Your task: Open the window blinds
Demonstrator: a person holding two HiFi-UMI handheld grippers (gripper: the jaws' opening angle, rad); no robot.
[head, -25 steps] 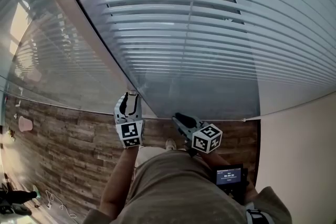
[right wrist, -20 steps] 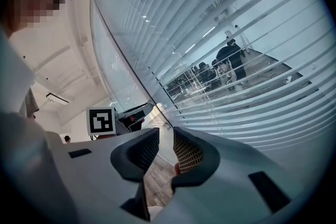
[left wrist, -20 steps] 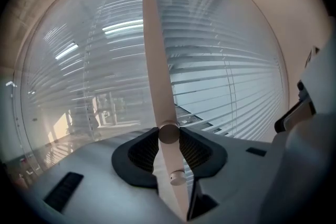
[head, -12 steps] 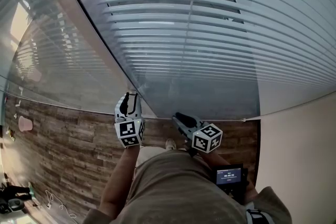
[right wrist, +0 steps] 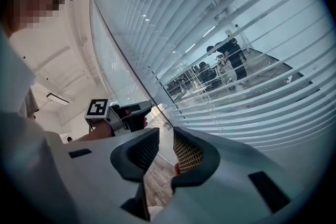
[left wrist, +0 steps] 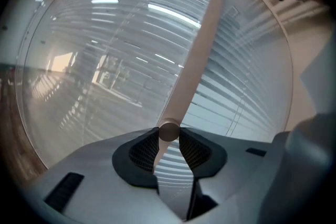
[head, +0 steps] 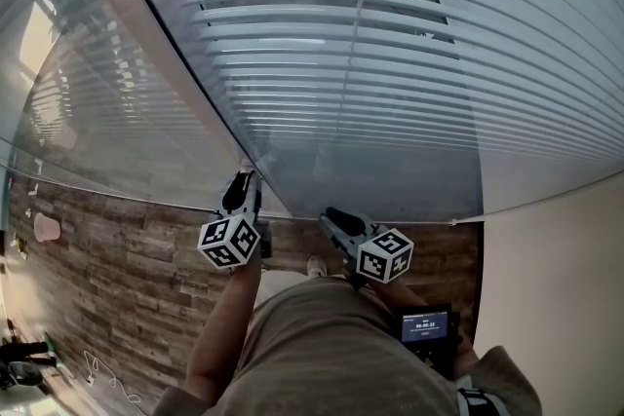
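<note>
The person wears a loose khaki top whose sleeves leave the forearms bare; a pale shoe tip shows below it. The left gripper and right gripper have light-grey shells and dark, grid-textured pads, and each carries a white cube printed with black square markers. The left one's jaws have just been closing, with the beige blind wand between them. A small black device with a lit blue screen sits by the right arm.

The head view looks steeply down on the left gripper and right gripper before the blinds. The left gripper view stares closely up the wand. The right gripper view, seemingly farther back, shares those blinds and the left gripper.
</note>
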